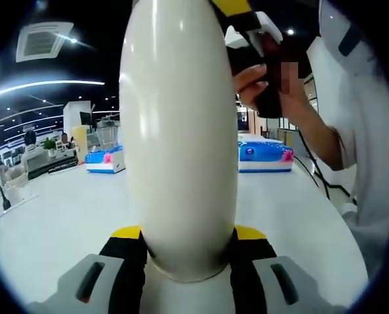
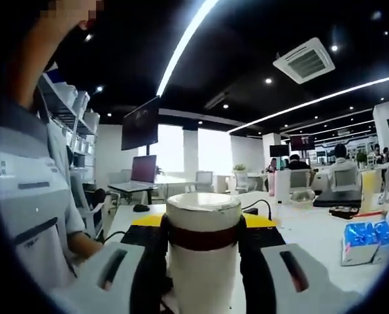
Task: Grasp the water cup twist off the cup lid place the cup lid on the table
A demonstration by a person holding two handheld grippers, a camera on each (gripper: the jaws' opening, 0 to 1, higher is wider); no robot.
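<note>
Tissue packs [image 1: 265, 157] behind cup [image 1: 179, 131], table [image 1: 70, 222]

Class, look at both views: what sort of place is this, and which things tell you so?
Probably an open-plan office or lab: long white tables, an open laptop on a desk, a dark wall-mounted screen, and a square ceiling air-conditioning vent among strip lights.

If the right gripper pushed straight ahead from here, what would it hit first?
Nothing new: the right gripper already clamps the white cup at its lid, which blocks the way ahead.
</note>
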